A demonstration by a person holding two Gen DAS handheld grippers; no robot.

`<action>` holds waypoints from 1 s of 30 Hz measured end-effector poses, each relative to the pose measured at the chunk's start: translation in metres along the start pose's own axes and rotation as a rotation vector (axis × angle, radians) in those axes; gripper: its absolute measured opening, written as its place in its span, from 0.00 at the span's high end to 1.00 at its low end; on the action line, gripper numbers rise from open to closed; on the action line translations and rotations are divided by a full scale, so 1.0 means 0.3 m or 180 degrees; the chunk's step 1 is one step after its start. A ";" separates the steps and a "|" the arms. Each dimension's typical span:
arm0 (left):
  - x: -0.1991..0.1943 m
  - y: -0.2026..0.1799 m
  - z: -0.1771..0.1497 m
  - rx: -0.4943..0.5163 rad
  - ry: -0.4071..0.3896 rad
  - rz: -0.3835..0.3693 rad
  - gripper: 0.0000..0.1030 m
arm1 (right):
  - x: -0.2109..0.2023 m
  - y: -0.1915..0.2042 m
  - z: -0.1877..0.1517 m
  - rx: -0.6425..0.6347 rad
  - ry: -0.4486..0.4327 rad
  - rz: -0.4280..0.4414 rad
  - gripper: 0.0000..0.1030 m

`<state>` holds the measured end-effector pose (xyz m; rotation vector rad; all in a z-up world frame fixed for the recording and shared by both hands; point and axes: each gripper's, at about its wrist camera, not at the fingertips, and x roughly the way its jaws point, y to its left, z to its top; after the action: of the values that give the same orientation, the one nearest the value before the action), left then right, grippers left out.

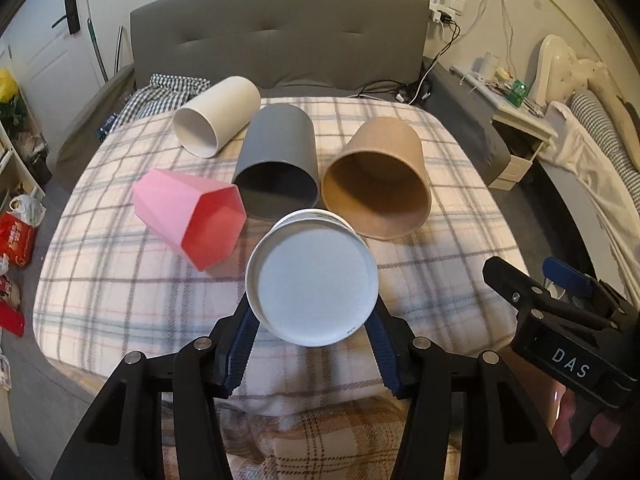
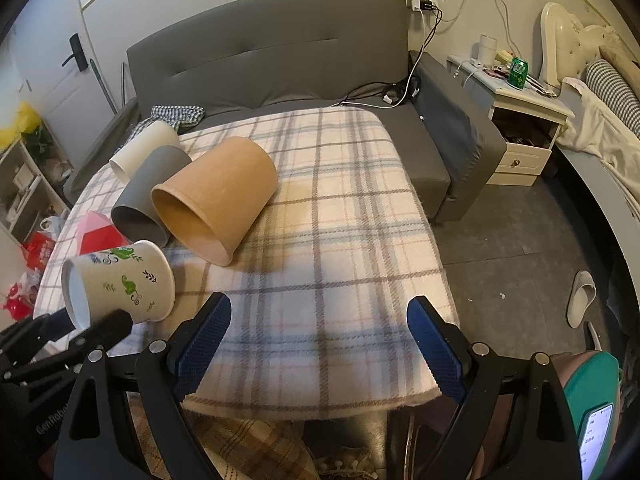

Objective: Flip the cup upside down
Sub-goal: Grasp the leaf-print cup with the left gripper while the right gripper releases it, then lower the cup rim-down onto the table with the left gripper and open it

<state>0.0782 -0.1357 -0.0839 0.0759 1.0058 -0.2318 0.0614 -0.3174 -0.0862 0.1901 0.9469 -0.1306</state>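
My left gripper is shut on a white paper cup with green leaf prints. The cup lies sideways, its flat bottom toward the left camera. In the right wrist view the same cup is held at the left, just above the plaid blanket, with the left gripper's fingers around it. My right gripper is open and empty over the blanket's front edge; it also shows in the left wrist view at the right.
On the blanket lie a brown cup, a grey cup, a white cup and a pink hexagonal cup, all on their sides. A grey sofa back stands behind. A nightstand is at the right.
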 end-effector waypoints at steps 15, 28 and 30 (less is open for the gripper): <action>0.057 -0.003 0.070 0.0036 0.0234 0.0104 0.47 | -0.014 -0.011 -0.005 0.0048 0.0007 0.0029 0.13; 0.070 0.013 0.082 0.0007 0.0227 0.0115 0.46 | 0.008 -0.008 -0.007 0.0048 0.0063 0.0026 0.12; 0.059 0.013 0.084 0.0006 0.0203 0.0122 0.46 | 0.003 -0.004 -0.006 0.0039 0.0054 0.0023 0.13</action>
<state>0.1089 -0.1390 -0.0855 0.1046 1.0666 -0.1964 0.0604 -0.3182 -0.0881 0.2060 0.9625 -0.1283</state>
